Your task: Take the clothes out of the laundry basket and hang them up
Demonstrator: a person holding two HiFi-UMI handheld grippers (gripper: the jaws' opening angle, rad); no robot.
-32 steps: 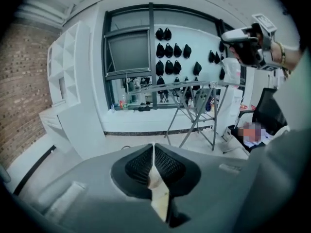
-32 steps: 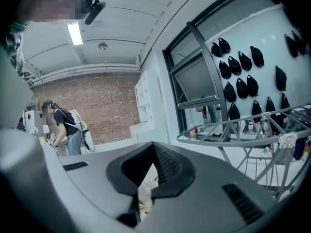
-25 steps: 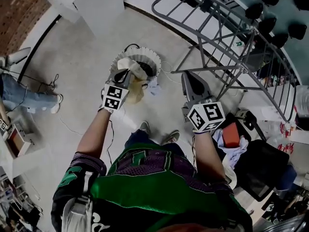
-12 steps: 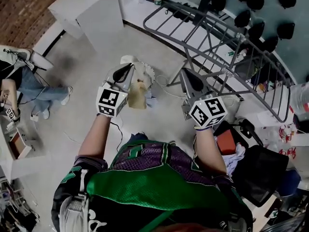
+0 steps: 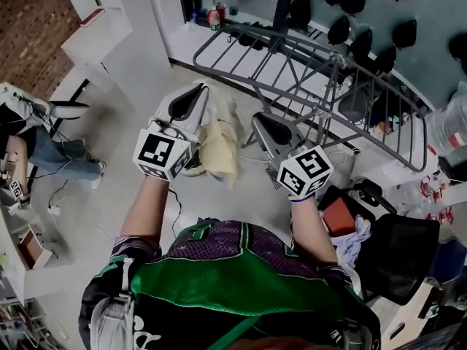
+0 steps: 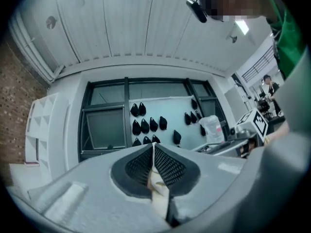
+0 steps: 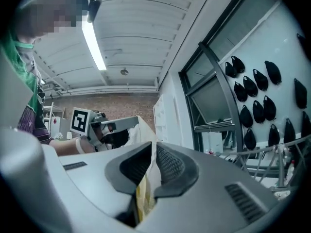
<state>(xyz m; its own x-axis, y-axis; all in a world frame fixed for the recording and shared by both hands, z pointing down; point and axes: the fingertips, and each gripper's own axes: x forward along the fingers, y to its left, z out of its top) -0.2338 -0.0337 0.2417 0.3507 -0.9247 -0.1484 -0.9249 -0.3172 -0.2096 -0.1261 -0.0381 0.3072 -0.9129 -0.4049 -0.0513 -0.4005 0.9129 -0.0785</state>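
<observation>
Cream garment (image 5: pixel 219 155) is held up near the drying rack (image 5: pixel 332 57), pinched in the closed left gripper (image 5: pixel 195 93). A fold is pressed by the right gripper (image 5: pixel 261 121), whose jaws have just been opening slightly. It seems soft and light, best taken at the edges.

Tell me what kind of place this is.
Likely an indoor lab or workshop staged for laundry work: a grey drying rack stands open, white shelving sits by a brick wall, and black pouches hang in rows on a pale wall.
</observation>
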